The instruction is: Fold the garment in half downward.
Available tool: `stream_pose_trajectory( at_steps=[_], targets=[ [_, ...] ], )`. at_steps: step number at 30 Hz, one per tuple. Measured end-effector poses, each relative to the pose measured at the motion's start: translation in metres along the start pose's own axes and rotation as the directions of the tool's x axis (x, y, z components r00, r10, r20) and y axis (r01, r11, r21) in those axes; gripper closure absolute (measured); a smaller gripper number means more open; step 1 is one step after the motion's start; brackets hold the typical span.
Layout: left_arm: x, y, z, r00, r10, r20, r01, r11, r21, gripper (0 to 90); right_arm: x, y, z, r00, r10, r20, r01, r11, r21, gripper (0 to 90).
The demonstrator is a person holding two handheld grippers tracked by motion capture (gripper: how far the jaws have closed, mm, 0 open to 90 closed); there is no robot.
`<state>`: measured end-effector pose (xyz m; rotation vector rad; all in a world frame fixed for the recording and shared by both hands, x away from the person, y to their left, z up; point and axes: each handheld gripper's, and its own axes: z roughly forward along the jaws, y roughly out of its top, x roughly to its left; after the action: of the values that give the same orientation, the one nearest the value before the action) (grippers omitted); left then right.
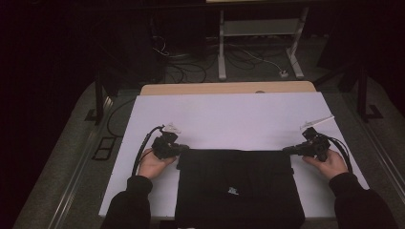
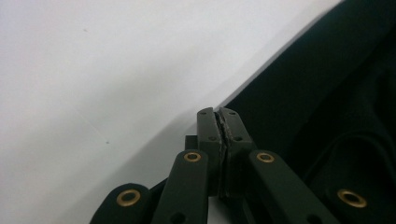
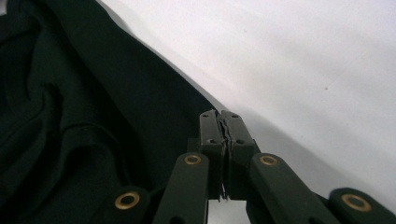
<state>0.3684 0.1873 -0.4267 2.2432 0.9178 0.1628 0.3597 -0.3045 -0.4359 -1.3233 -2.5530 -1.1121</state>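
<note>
1. Your left gripper [image 1: 177, 149] and right gripper [image 1: 290, 150] sit at the far corners of the black garment [image 1: 237, 188] on the worktop [image 1: 229, 114].
2. Both jaws are pressed together; whether fabric is pinched is unclear.
3. Lifting with a thin pinch risks a corner slipping free.

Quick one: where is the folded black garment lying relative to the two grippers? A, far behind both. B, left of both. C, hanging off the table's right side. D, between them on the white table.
D: the high view shows the black garment on the white table, flanked by the left gripper and the right gripper.
</note>
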Motion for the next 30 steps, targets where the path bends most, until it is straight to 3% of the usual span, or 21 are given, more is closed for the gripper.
stream_pose_trajectory(
  at_steps=[2,8,19,24,30],
  targets=[
    [0.001,0.000,-0.002,1.0000,-0.004,-0.003,0.004,1.0000,0.001,87.5,0.000,-0.001,-0.002,1.0000,0.002,-0.003,-0.003,1.000,-0.007,86.8],
    [-0.004,0.003,-0.006,0.9973,0.046,-0.057,-0.046,0.9989,0.002,87.5,0.003,-0.001,-0.005,1.0000,0.002,0.004,-0.002,1.000,-0.021,87.0],
    [0.001,0.006,-0.012,0.9975,0.027,-0.066,-0.028,0.9994,-0.019,87.5,0.005,0.002,-0.005,0.9997,-0.003,0.022,0.003,1.000,-0.028,87.1],
    [0.000,0.007,-0.009,0.9937,0.059,-0.096,-0.060,0.9982,-0.006,87.5,0.006,0.005,-0.002,0.9984,-0.014,0.055,0.015,1.000,-0.022,87.1],
    [0.002,0.009,-0.012,0.9903,0.064,-0.123,-0.068,0.9974,-0.023,87.5,0.007,0.010,-0.001,0.9957,-0.023,0.090,0.026,0.999,-0.035,87.2]
  ],
)
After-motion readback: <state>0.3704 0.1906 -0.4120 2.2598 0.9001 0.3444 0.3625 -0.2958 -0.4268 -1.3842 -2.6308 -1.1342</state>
